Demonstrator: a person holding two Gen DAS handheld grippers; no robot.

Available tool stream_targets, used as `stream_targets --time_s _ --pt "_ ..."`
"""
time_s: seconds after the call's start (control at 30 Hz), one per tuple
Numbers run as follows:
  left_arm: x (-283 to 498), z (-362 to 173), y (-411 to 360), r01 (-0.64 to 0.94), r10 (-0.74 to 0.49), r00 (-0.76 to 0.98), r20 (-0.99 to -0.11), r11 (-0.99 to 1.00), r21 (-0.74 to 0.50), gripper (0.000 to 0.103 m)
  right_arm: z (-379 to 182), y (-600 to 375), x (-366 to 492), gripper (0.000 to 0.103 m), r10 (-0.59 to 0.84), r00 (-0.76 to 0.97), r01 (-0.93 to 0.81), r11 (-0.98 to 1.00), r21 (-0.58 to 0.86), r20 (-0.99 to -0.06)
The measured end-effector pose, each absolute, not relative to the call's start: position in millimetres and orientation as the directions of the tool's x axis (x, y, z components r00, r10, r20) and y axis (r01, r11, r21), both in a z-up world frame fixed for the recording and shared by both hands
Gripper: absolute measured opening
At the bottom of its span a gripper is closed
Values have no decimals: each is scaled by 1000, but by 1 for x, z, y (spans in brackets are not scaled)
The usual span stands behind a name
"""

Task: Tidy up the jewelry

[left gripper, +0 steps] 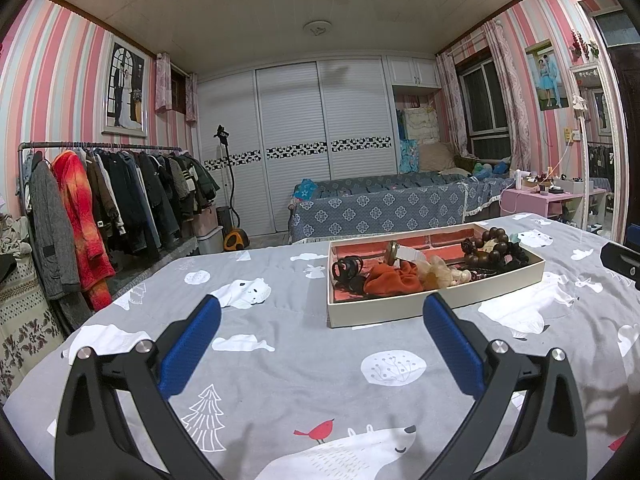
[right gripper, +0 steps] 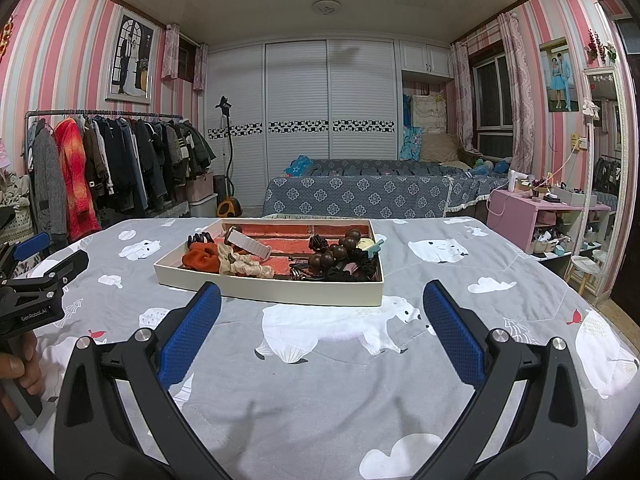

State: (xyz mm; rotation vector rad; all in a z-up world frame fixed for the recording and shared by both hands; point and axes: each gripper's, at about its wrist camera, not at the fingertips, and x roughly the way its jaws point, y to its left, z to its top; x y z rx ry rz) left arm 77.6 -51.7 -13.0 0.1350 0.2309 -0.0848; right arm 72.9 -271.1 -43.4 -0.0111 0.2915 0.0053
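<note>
A shallow cream box with a red lining lies on the grey bear-print bedspread. It holds an orange scrunchie, a beige scrunchie, a brown bead bracelet, a black claw clip, a white-strap watch and dark hair ties. My left gripper is open, empty, short of the box's near left corner. My right gripper is open and empty just in front of the box. The left gripper also shows at the right wrist view's left edge.
The bedspread stretches wide around the box. A hand holds the left gripper's handle. Beyond the bed stand a clothes rack, white wardrobe doors, a blue-covered sofa and a pink side table.
</note>
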Motion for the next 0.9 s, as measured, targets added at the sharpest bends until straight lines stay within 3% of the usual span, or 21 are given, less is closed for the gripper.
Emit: stream_targets --time_s 0.9 --pt "77 -11 -49 91 -62 970 -234 989 117 99 -44 -271 73 98 3 957 -7 1000 -11 -289"
